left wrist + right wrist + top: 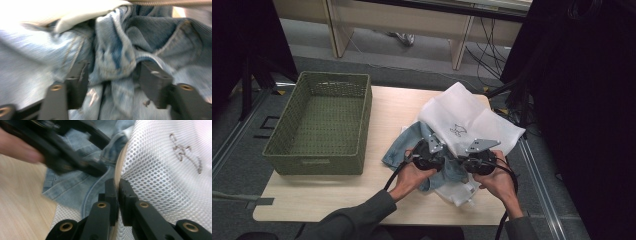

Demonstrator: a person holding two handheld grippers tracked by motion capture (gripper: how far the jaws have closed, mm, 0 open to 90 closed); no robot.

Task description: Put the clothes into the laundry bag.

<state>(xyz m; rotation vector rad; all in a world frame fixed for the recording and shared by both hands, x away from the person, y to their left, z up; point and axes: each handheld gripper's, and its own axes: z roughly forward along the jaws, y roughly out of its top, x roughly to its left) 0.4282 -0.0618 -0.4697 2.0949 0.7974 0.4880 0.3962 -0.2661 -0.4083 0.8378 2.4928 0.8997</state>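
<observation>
A light blue denim garment (404, 145) lies crumpled on the table, partly under a white mesh bag (467, 117) with a small dark logo. My left gripper (435, 141) points into the denim. In the left gripper view a bunched fold of denim (115, 50) sits between the spread jaws of that gripper (113, 75), and the pads do not squeeze it. My right gripper (473, 150) is beside it. In the right gripper view this gripper (117, 187) is shut on the zippered edge of the mesh bag (162, 182), with denim (75, 185) just left of it.
A green woven basket (317, 162) stands on the left part of the light wooden table (337, 195). Beyond the table are pale furniture legs and trailing cables on a grey floor. Black curtains hang at both sides.
</observation>
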